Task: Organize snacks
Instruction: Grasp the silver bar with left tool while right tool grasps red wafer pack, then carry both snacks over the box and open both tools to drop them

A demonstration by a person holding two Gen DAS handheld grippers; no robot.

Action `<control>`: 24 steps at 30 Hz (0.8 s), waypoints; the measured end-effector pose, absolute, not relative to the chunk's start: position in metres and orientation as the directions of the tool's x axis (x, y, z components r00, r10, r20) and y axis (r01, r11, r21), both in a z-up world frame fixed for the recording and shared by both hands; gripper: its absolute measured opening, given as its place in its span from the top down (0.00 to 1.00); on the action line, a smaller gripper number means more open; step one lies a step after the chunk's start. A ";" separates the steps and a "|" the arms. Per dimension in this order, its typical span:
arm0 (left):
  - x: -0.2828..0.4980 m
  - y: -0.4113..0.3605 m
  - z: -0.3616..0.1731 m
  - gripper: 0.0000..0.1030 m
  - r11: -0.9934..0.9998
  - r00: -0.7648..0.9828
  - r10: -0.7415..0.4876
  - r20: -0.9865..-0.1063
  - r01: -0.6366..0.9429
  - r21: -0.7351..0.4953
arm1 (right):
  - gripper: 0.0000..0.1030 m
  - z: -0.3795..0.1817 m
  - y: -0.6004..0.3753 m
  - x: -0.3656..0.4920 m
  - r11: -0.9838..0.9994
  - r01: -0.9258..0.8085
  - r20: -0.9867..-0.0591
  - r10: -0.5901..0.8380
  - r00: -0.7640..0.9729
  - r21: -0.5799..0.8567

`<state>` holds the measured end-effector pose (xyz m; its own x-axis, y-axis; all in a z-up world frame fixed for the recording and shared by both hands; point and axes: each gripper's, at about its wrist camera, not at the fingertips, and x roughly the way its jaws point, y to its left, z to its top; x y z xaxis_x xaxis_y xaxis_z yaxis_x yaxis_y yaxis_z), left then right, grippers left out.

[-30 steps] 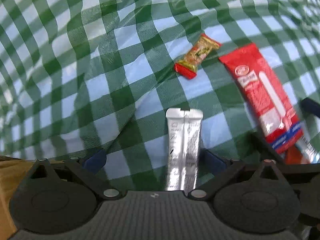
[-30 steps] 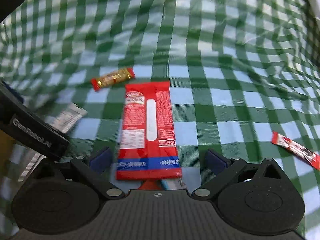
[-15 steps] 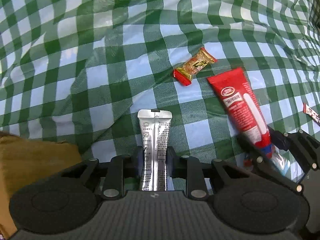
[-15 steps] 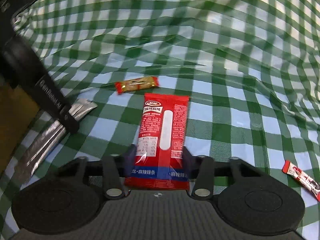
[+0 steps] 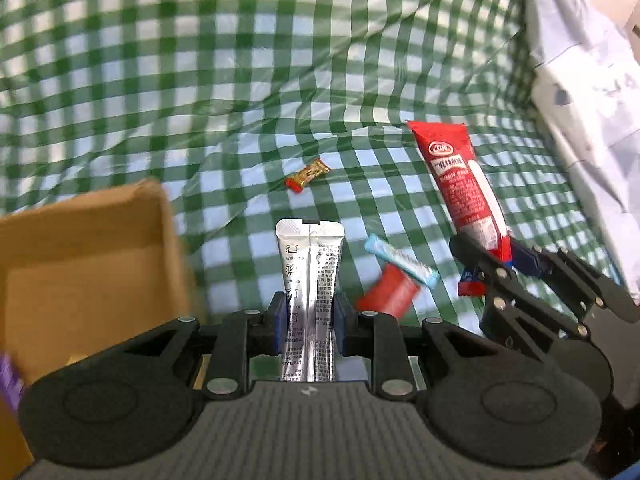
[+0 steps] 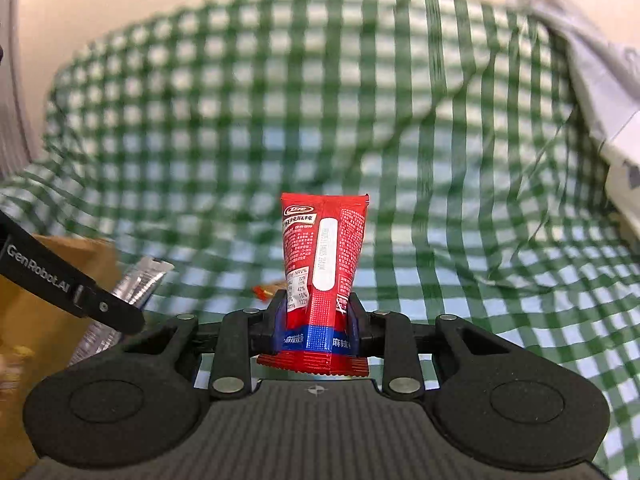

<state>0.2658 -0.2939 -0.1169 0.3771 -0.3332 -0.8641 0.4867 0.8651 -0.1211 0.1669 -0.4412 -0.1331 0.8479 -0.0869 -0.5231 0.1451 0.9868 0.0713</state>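
Since the earlier frames both packets have left the checked cloth: a second ago the jaws stood wide around them as they lay flat, and now each one hangs in a grip above the surface [image 5: 240,80]. The left claw [image 5: 309,322] is clamped on the lower end of the silver sachet [image 5: 310,264], its blue pads pressing both edges. The right claw [image 6: 316,322] has just been closing and is pinched on the red snack packet [image 6: 324,256] near its blue band, the packet standing up between the pads; in the left wrist view the same packet [image 5: 460,184] sticks up from the right claw [image 5: 506,264].

The step in hand looks like the carry from pick-up to storage. The cardboard box [image 5: 80,264] sits open just left of the left claw, so the silver sachet probably goes in there first, with a swing to the left over the rim and a release once it is past the wall. The red packet has further to travel, and its claw should wait or come round behind so the two do not collide.

Left on the cloth are a small gold and red candy [image 5: 307,174], a blue-white bar [image 5: 400,259] and a red wrapper [image 5: 386,296] under it.
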 end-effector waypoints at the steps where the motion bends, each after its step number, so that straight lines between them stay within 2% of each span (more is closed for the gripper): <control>1: 0.253 -0.280 -0.108 0.75 0.868 0.385 -0.333 -0.861 0.481 -0.120 | 0.70 -0.126 -0.434 0.153 0.988 0.134 -0.517 -0.074 0.853 0.079; 6: 0.192 -0.212 -0.073 0.75 0.894 0.436 -0.290 -0.852 0.441 -0.078 | 0.70 -0.095 -0.380 0.078 0.989 0.055 -0.512 0.025 0.858 0.140; 14: 0.108 -0.096 -0.050 0.75 0.950 0.481 -0.193 -0.855 0.310 -0.041 | 0.70 -0.068 -0.265 -0.007 0.976 -0.092 -0.549 0.187 0.815 0.197; 19: 0.064 -0.042 -0.042 0.75 0.970 0.524 -0.169 -0.835 0.237 -0.047 | 0.70 -0.055 -0.208 -0.042 0.966 -0.208 -0.557 0.258 0.790 0.153; 24: 0.033 -0.012 -0.035 0.75 0.974 0.561 -0.186 -0.806 0.210 -0.079 | 0.70 -0.038 -0.178 -0.063 0.964 -0.253 -0.535 0.256 0.805 0.081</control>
